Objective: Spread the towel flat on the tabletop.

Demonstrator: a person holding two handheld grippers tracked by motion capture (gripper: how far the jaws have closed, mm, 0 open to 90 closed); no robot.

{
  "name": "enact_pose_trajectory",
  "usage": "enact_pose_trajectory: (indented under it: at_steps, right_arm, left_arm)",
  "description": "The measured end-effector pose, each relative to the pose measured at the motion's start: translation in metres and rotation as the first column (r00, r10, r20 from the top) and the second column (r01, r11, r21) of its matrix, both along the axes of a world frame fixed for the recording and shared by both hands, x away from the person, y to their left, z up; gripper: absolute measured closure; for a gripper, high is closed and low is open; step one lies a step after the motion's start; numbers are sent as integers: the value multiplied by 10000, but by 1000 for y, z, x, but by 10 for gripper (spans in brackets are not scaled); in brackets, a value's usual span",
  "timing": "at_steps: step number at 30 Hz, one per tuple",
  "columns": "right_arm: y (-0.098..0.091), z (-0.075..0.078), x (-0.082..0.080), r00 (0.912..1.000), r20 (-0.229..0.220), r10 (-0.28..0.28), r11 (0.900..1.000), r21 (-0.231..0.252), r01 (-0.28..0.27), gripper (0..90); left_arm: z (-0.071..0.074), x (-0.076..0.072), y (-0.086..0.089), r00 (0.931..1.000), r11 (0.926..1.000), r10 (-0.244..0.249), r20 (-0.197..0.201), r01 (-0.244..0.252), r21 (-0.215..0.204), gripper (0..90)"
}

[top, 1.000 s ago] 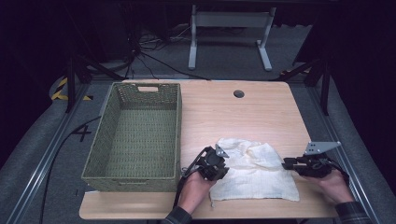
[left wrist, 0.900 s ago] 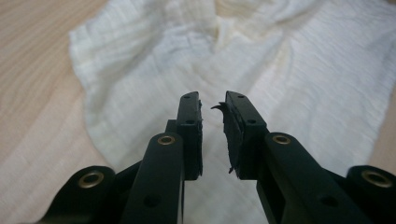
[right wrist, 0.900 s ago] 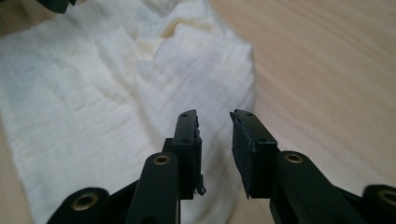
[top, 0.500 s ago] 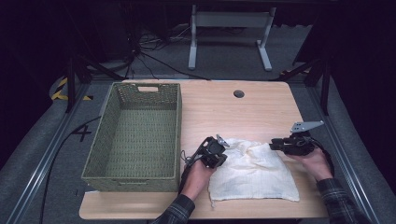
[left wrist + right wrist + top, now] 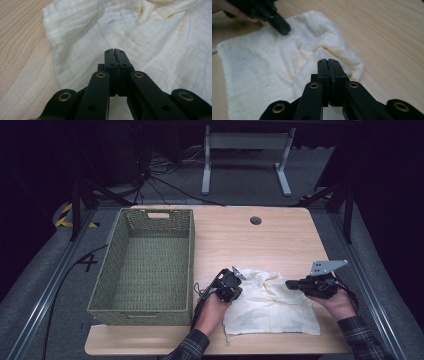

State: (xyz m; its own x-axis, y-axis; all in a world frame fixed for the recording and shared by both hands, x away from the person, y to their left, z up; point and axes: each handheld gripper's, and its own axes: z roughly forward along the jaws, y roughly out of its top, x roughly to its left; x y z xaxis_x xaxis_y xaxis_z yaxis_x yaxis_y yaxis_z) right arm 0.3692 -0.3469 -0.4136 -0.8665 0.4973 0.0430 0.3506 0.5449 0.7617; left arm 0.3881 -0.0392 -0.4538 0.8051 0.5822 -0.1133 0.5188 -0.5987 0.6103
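- The white cloth [image 5: 270, 306] lies on the worktop [image 5: 280, 240], right of the green basket [image 5: 145, 265], partly folded and bunched at its far edge.
- The left tongs [image 5: 239, 276] are shut at the cloth's far left corner; whether they pinch it I cannot tell.
- The right tongs [image 5: 290, 283] have just closed at the bunched far edge, likely to lift and fold it.

Dark room, grey carpet floor [image 5: 45, 285], metal stand [image 5: 245, 157] behind.

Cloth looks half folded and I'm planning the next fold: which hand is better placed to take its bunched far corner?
Right, likely: its tongs point at the cloth's bunched far corner; the left tongs sit over flat cloth.
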Motion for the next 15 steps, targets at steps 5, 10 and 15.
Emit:
enact_pose_trajectory:
  at_steps: [5, 10, 15]
  right_arm:
    - [10, -7, -27, 9986, -143, 501, 9974, -514, -508, 888]
    - [14, -22, -40, 9950, -693, 723, 9918, -1002, -790, 886]
    - [12, -29, -42, 9908, -1126, 746, 9896, -1145, -875, 803]
  left_arm:
    - [0, 0, 1, 10000, 10000, -13, 7, 13, -28, 898]
    - [0, -1, 1, 10000, 10000, 4, 21, -4, -37, 898]
    - [-1, 0, 2, 10000, 9999, -43, -9, 43, -91, 898]
